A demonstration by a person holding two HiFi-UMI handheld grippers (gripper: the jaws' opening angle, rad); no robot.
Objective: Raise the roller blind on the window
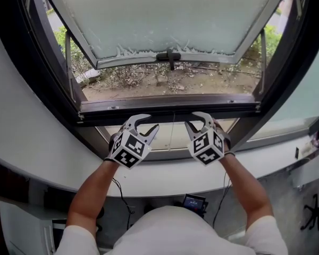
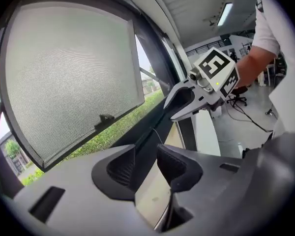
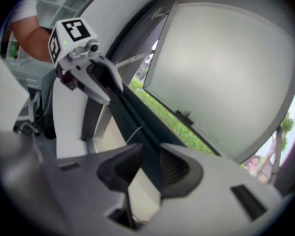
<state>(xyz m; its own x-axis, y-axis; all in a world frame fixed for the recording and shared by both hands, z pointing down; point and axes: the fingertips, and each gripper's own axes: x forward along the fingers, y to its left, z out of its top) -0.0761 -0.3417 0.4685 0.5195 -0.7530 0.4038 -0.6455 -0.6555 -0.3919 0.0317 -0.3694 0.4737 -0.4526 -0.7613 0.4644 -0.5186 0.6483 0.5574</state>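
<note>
Below the window rail, the beige roller blind (likely light, limp) shows between left gripper and right gripper, fingers parted, empty; its thin cord looks the handhold.

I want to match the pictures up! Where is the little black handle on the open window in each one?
Head view: the handle is at the top middle, on the lower edge of the window panel.
Left gripper view: the handle is left of middle, on that same edge.
Right gripper view: the handle is right of middle, on that edge too.
Shared landmark: the pale, tilted-out window panel, with green plants below it.
</note>
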